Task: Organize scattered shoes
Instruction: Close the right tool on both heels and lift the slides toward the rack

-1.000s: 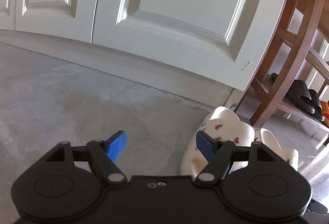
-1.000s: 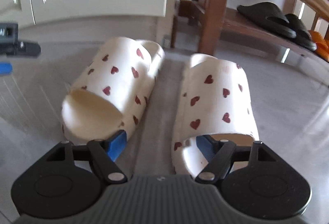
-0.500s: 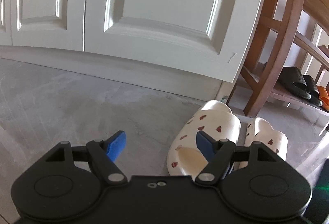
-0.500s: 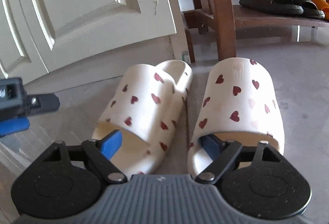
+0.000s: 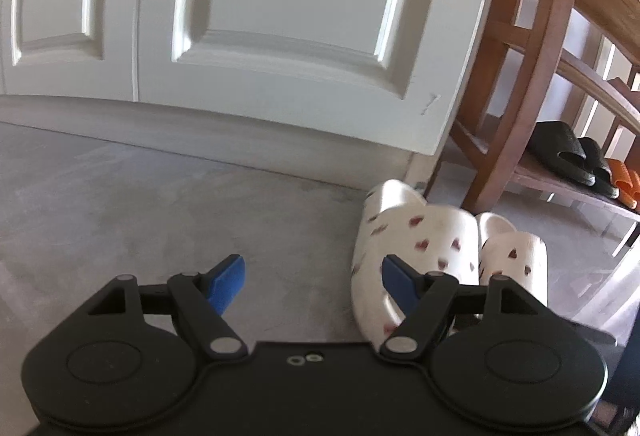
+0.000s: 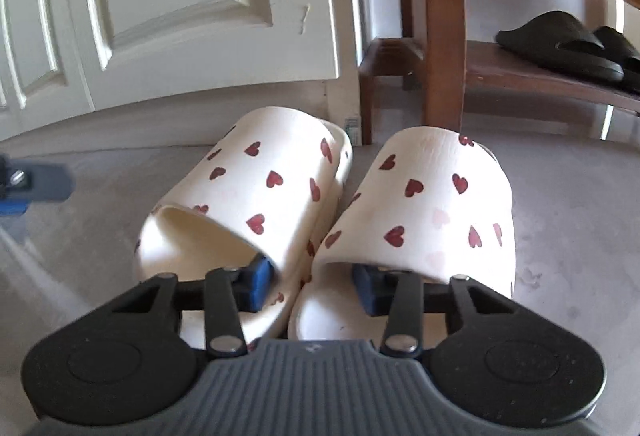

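Note:
Two cream slippers with red hearts lie side by side on the grey floor, toes towards the door: the left slipper (image 6: 260,188) and the right slipper (image 6: 432,196). My right gripper (image 6: 310,282) has one blue pad inside each slipper's opening. Its jaws are closing, and the two inner walls are pressed together between them. In the left wrist view the same pair, left slipper (image 5: 416,236) and right slipper (image 5: 516,252), sits to the right of my left gripper (image 5: 312,272). That gripper hangs open over bare floor with nothing between its pads.
A white panelled door (image 5: 280,16) stands just behind the slippers. To the right is a wooden shoe rack (image 6: 440,36) whose low shelf holds black slippers (image 6: 560,40) and an orange pair (image 5: 624,180). The left gripper's tip (image 6: 24,184) shows at the right wrist view's left edge.
My right gripper pushed forward into the slipper openings and its jaws narrowed, drawing the two slippers together until they touch. The left gripper drifted sideways, still open.

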A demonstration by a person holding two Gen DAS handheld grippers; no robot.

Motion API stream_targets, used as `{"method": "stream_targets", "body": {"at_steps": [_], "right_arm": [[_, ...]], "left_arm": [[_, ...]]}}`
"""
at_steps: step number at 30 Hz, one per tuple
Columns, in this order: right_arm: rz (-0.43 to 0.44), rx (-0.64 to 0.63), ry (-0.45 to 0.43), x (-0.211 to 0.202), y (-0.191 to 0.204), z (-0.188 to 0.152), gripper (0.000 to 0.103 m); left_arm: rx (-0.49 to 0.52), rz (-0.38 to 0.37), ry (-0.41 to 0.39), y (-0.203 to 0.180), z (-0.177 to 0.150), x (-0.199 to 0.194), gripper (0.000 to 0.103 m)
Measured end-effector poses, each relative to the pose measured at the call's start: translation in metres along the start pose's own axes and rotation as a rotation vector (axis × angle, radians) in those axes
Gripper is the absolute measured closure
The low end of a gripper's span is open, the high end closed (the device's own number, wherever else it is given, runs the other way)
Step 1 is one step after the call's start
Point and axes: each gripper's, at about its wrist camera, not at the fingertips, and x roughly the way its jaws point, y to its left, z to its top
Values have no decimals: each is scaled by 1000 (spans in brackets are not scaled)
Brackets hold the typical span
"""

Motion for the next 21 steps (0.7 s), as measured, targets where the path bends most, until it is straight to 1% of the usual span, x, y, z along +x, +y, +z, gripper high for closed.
{"method": "stream_targets", "body": {"at_steps": [2, 5, 7, 8, 9, 11, 12, 13, 14, 17, 18, 19, 21], "right_arm": [[-32, -1, -3, -5, -4, -4, 56], [-116, 27, -1, -13, -12, -8, 54], [-183, 102, 13, -22, -26, -8, 54], [-194, 118, 15, -22, -29, -8, 51], [-214, 138, 16, -25, -38, -8, 51], [-212, 130, 10, -26, -46, -10, 51], [-188, 107, 1, -27, -50, -11, 50], [-168, 89, -8, -29, -51, -13, 47], [-156, 83, -12, -29, -51, -13, 40], [-107, 6, -33, -26, -48, -17, 27], [-94, -30, -42, -24, -48, -20, 27], [-96, -40, -43, -21, -50, -20, 27], [-111, -25, -47, -16, -56, -17, 25]], "left_arm": [[16, -10, 5, -9, -1, 5, 27], [59, -30, 27, -23, -5, 12, 27], [73, -48, 44, -31, -8, 17, 27], [76, -57, 52, -35, -9, 19, 27], [76, -68, 60, -39, -11, 22, 27], [82, -82, 73, -50, -14, 26, 27], [90, -85, 77, -55, -16, 27, 27], [102, -79, 76, -60, -17, 27, 27], [114, -76, 77, -64, -19, 28, 27], [135, -73, 92, -72, -24, 26, 27], [135, -73, 98, -72, -26, 26, 27], [134, -75, 104, -73, -27, 25, 27], [138, -74, 113, -75, -31, 23, 27]]}}
